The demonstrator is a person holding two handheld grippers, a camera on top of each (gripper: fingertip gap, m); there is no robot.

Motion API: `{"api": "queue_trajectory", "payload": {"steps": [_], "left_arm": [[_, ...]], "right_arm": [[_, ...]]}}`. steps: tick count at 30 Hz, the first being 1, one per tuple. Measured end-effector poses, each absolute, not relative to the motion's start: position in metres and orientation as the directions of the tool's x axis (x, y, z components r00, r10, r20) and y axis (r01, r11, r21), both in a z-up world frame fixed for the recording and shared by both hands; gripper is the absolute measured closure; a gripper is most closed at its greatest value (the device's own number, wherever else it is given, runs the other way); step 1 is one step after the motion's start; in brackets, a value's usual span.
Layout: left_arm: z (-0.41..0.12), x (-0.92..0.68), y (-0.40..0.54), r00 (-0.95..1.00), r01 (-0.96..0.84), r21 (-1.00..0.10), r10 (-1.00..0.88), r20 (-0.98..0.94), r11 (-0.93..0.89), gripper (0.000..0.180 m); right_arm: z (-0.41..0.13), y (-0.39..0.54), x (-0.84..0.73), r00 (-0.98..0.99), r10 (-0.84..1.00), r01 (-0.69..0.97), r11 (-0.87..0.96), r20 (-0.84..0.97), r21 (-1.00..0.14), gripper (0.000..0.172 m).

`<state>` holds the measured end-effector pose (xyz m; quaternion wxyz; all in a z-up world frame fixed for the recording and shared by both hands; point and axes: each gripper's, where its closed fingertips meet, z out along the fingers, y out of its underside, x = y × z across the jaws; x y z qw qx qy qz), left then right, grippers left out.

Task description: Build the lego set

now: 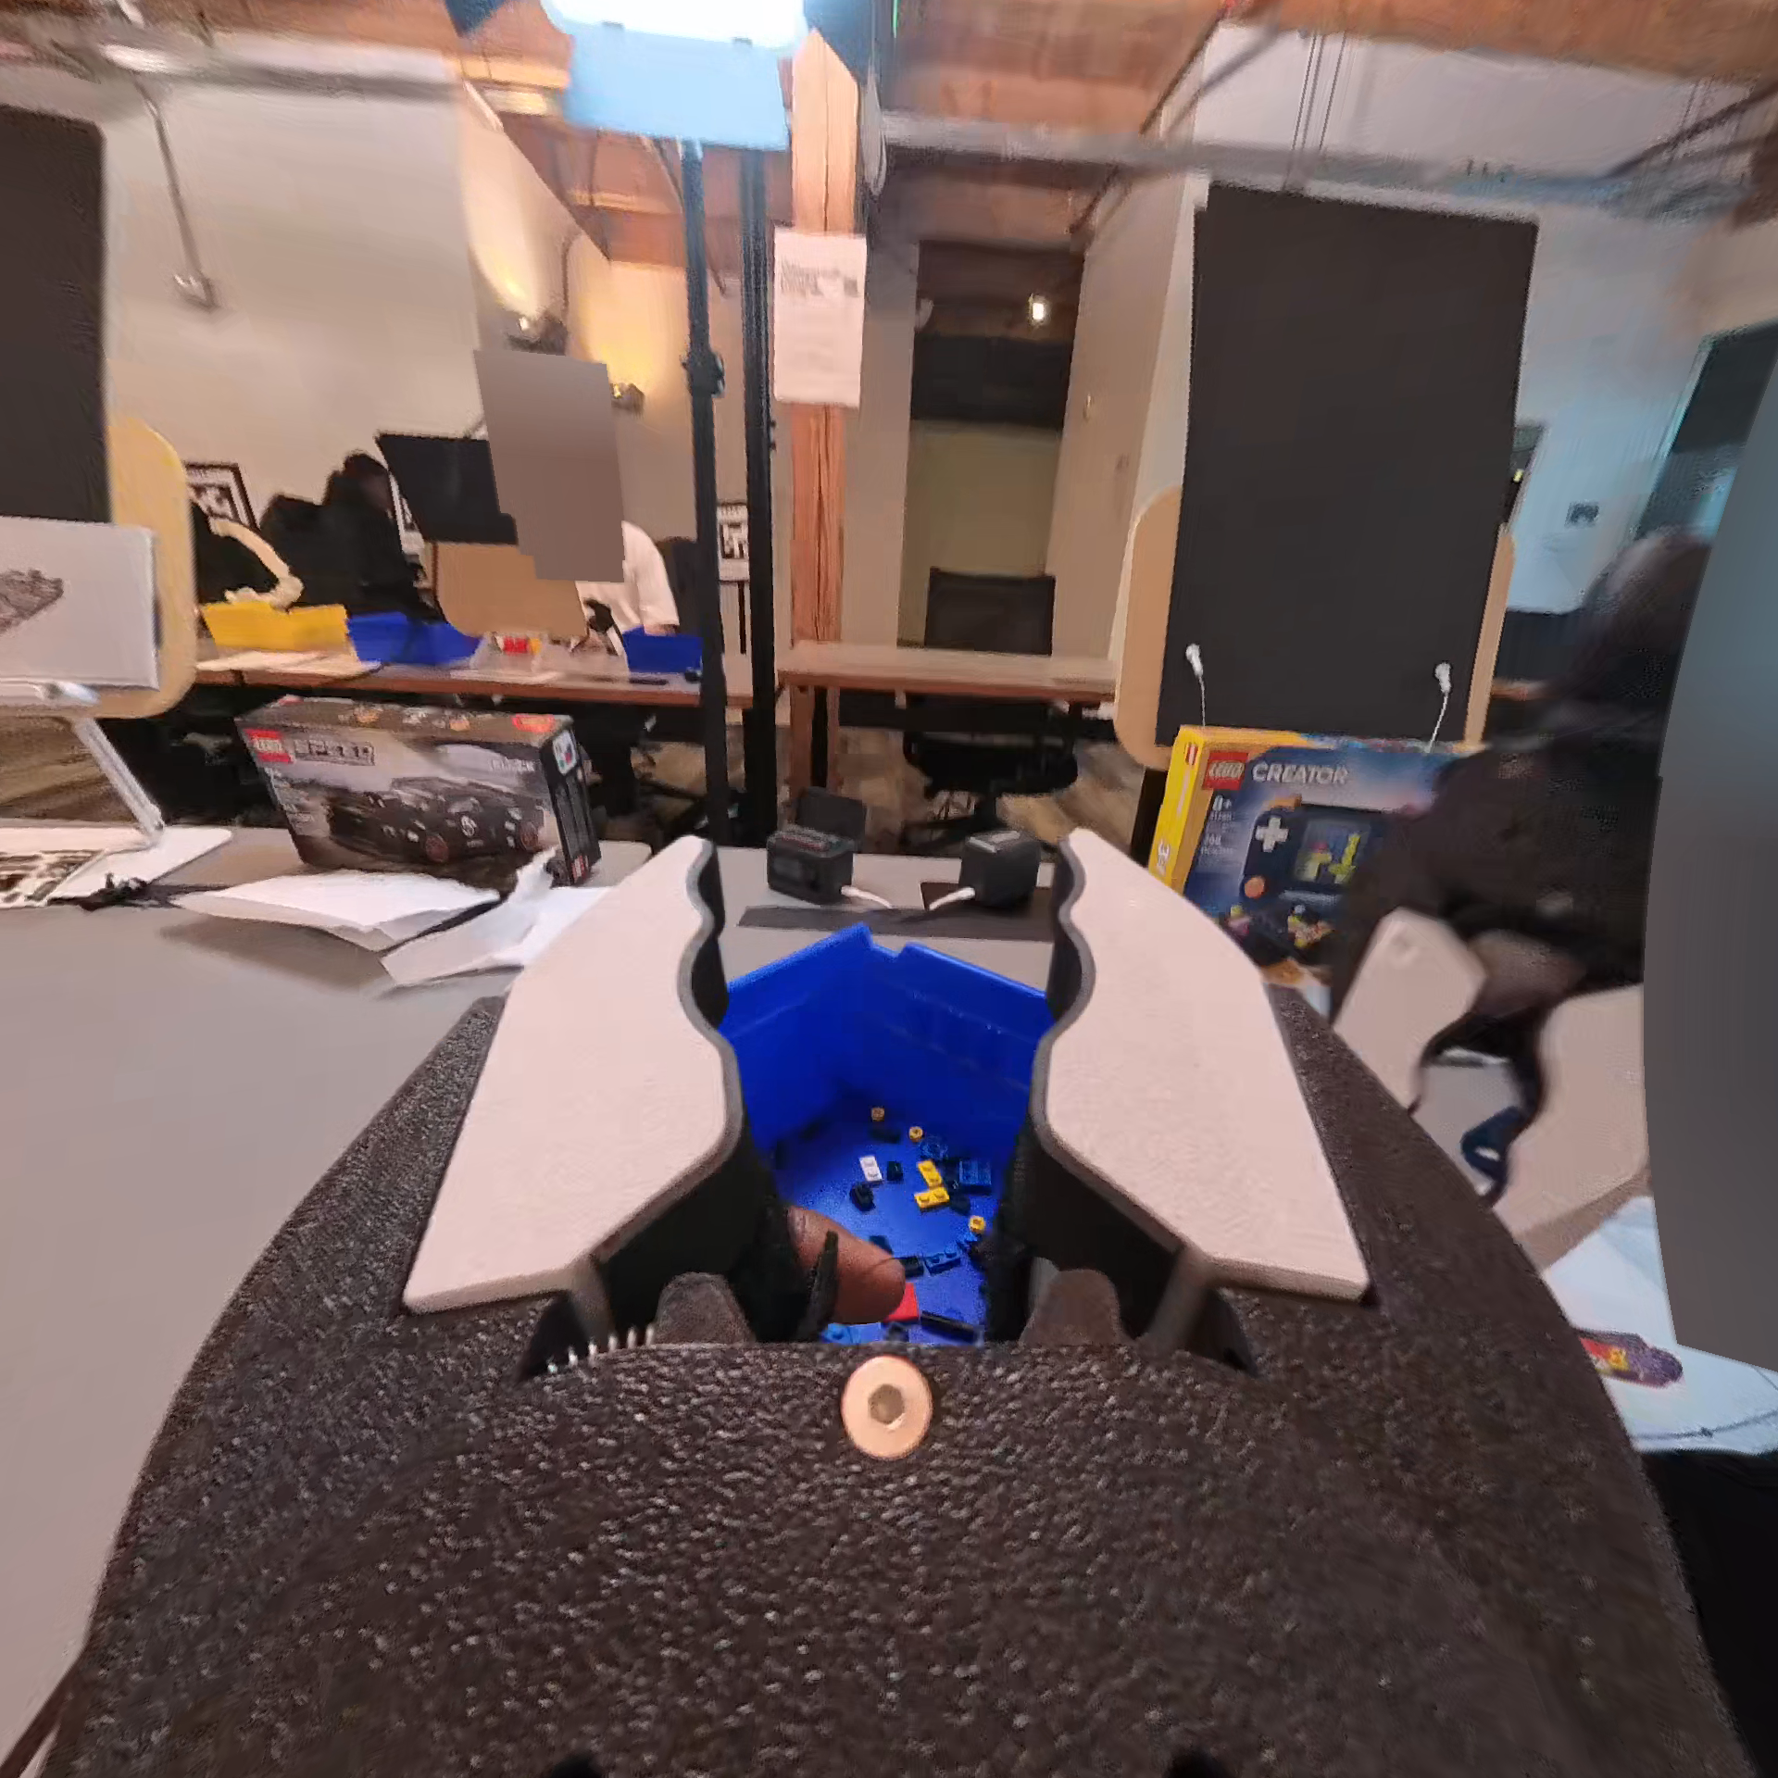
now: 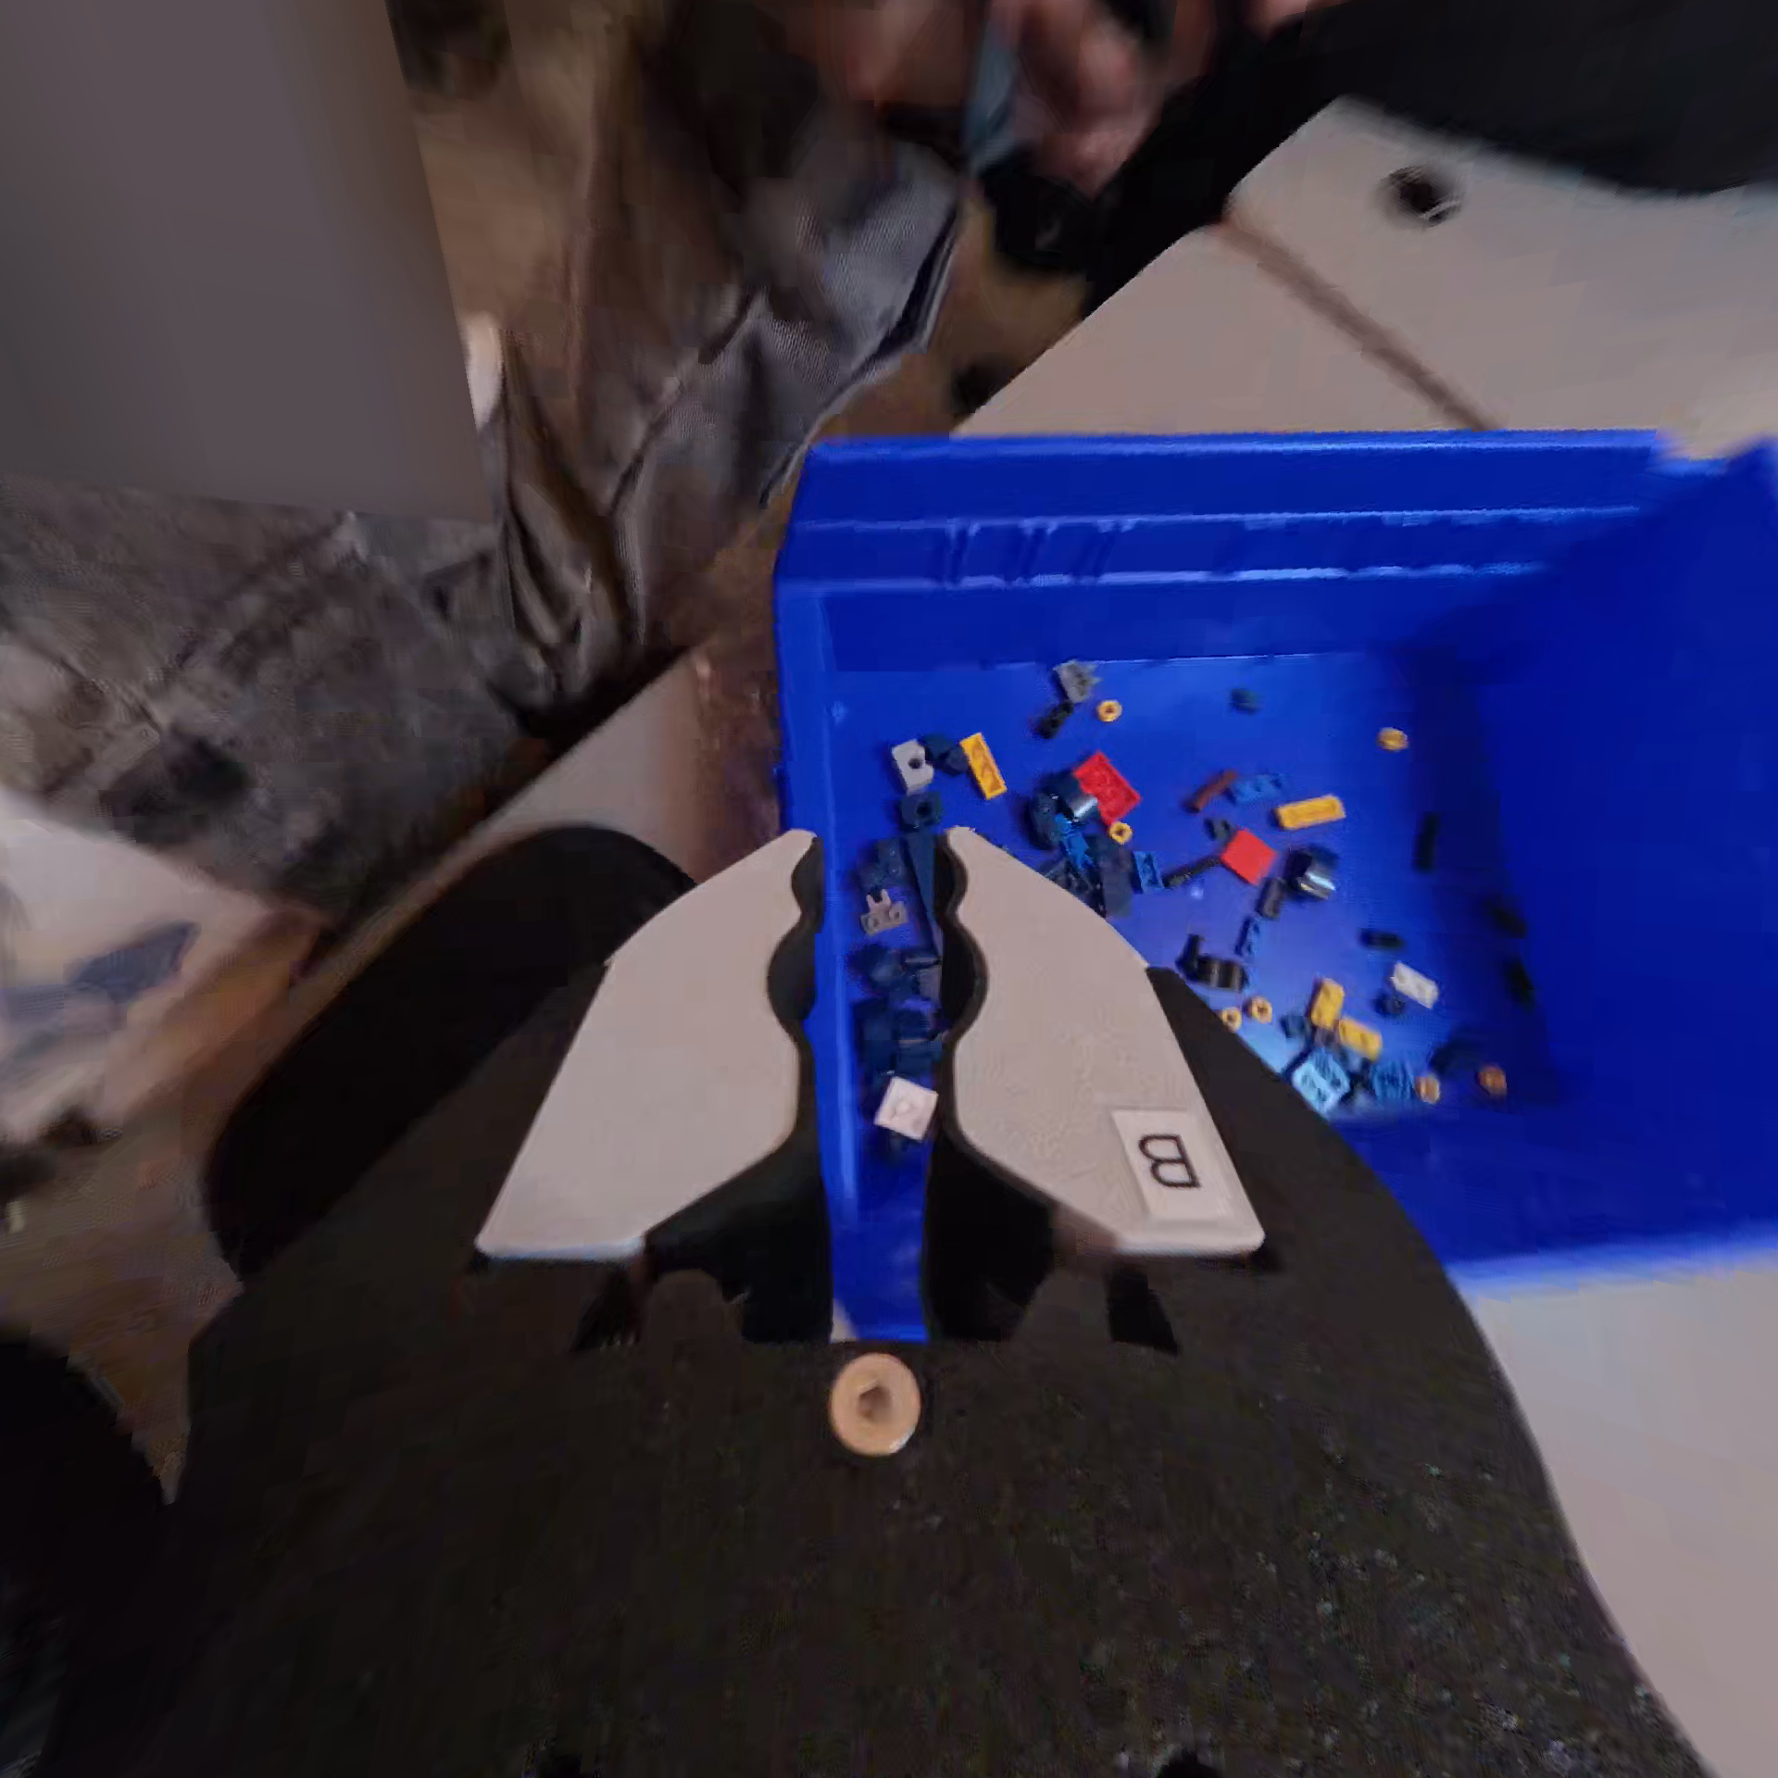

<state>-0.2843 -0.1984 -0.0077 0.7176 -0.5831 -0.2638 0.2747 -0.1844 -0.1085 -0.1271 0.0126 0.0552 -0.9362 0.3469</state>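
A blue bin (image 1: pixel 866 1020) with several small loose bricks in dark blue, yellow, red and grey stands on the grey table. In the left wrist view it lies between and below my left gripper's fingers. My left gripper (image 1: pixel 887 856) is open wide, with nothing between its pads. A person's fingertip (image 1: pixel 851 1275) shows at the base of its jaws. In the right wrist view my right gripper (image 2: pixel 880 842) hovers over the left wall of the bin (image 2: pixel 1251 539). Its jaws stand narrowly apart, with a long dark blue piece (image 2: pixel 928 885) lying on the floor below. Nothing is pressed between the pads. The view is blurred.
Two toy-set boxes stand on the table, a dark one (image 1: pixel 414 789) at back left and a blue and yellow one (image 1: pixel 1289 827) at back right. Loose paper sheets (image 1: pixel 366 904) lie at left. Two small black devices (image 1: pixel 808 856) with cables sit behind the bin, by a black stand pole (image 1: pixel 702 577).
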Motion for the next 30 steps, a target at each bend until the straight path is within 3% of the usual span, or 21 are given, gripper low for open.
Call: {"api": "queue_trajectory", "payload": {"steps": [5,11,14,17,23,26,30], "left_arm": [[-0.01,-0.292,-0.226,0.65,-0.117,-0.978,0.758,0.056,0.173,0.118],[-0.018,-0.303,-0.24,0.626,-0.093,-0.977,0.774,0.091,0.19,0.118],[-0.016,-0.302,-0.241,0.623,-0.112,-0.974,0.777,0.085,0.196,0.12],[-0.015,-0.297,-0.232,0.65,-0.12,-0.977,0.758,0.056,0.175,0.123],[-0.034,-0.287,-0.194,0.748,-0.071,-0.997,0.663,-0.037,0.024,0.123],[-0.038,-0.281,-0.173,0.782,-0.084,-0.996,0.617,-0.089,-0.037,0.123],[-0.038,-0.273,-0.155,0.81,-0.107,-0.992,0.573,-0.126,-0.066,0.124]], "right_arm": [[-0.196,-0.129,-0.213,-0.885,-0.46,-0.454,0.815,0.075,-0.36,0.157],[-0.236,-0.132,-0.222,-0.811,-0.585,-0.569,0.784,0.013,-0.249,0.155],[-0.235,-0.13,-0.224,-0.816,-0.575,-0.57,0.788,0.05,-0.235,0.162],[-0.188,-0.13,-0.229,-0.903,-0.392,-0.429,0.827,0.173,-0.363,0.163],[-0.098,-0.025,-0.217,-0.937,0.224,0.019,0.799,0.269,-0.601,0.163],[-0.124,0.044,-0.201,-0.862,0.471,0.287,0.76,0.189,-0.584,0.163],[-0.195,0.109,-0.185,-0.747,0.659,0.554,0.693,0.093,-0.461,0.163]]}}
